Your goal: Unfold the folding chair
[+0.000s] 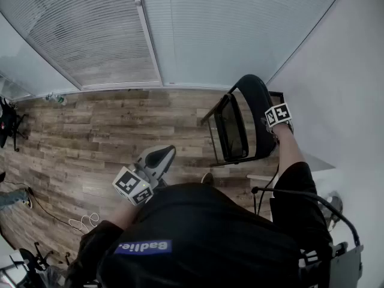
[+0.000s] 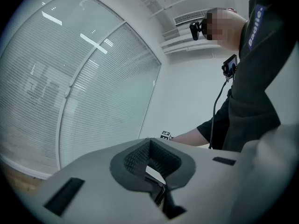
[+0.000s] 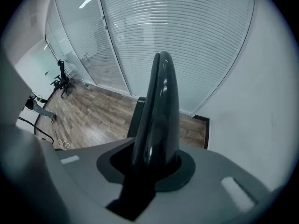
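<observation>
A black folding chair (image 1: 232, 129) stands by the white wall at the right, its seat tipped up close to the curved backrest (image 1: 257, 96). My right gripper (image 1: 273, 123), under its marker cube, points steeply down and is shut on the top edge of that backrest. In the right gripper view the glossy black backrest (image 3: 159, 101) rises between the jaws of the right gripper (image 3: 150, 166). My left gripper (image 1: 157, 159) hovers level over the wooden floor, left of the chair and apart from it. In its own view the left gripper (image 2: 154, 164) is shut and holds nothing.
A glass wall with blinds (image 1: 180, 29) runs along the far side, and a white wall (image 1: 336, 89) stands just right of the chair. Cables (image 1: 81, 222) lie on the wood floor at the left, with dark equipment (image 1: 7, 125) at the far left edge.
</observation>
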The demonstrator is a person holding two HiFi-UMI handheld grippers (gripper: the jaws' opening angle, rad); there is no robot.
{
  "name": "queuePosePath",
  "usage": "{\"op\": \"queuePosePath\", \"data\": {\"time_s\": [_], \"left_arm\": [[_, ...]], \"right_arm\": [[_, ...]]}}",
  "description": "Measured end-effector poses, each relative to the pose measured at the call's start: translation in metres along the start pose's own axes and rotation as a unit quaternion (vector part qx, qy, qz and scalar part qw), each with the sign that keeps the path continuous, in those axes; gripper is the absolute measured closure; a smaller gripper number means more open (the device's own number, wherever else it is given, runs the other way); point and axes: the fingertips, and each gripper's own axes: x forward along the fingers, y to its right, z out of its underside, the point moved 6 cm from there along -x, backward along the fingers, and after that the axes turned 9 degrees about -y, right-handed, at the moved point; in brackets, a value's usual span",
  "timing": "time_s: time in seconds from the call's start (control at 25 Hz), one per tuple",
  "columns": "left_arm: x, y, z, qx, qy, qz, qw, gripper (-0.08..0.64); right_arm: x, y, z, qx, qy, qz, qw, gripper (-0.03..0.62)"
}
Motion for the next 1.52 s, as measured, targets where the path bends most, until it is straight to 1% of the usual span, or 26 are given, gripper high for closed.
{"op": "queuePosePath", "data": {"time_s": [0.64, 0.84, 1.08, 1.24, 1.36, 1.52], "left_arm": [[0.006, -0.001, 0.01, -0.006, -0.006, 0.004, 1.0, 0.555], [0.012, -0.003, 0.017, -0.019, -0.013, 0.008, 0.9997, 0.555], [0.034, -0.017, 0.02, -0.032, -0.025, 0.018, 0.999, 0.555], [0.036, -0.012, 0.028, -0.047, -0.027, 0.041, 0.9977, 0.555], [0.051, -0.012, 0.036, -0.049, -0.042, 0.053, 0.9965, 0.555], [0.085, -0.019, 0.05, -0.058, -0.084, 0.053, 0.9934, 0.555]], "right_arm": [[0.0, -0.003, 0.002, -0.006, 0.0, 0.004, 1.0, 0.492], [-0.001, -0.006, 0.003, -0.007, -0.002, 0.0, 1.0, 0.495], [0.006, -0.001, -0.012, -0.007, -0.003, 0.0, 1.0, 0.495], [0.0, -0.011, -0.002, -0.007, -0.002, 0.002, 1.0, 0.495], [0.001, -0.01, 0.0, -0.007, -0.002, 0.002, 1.0, 0.495], [0.009, -0.002, -0.006, -0.011, -0.006, 0.0, 1.0, 0.495]]}}
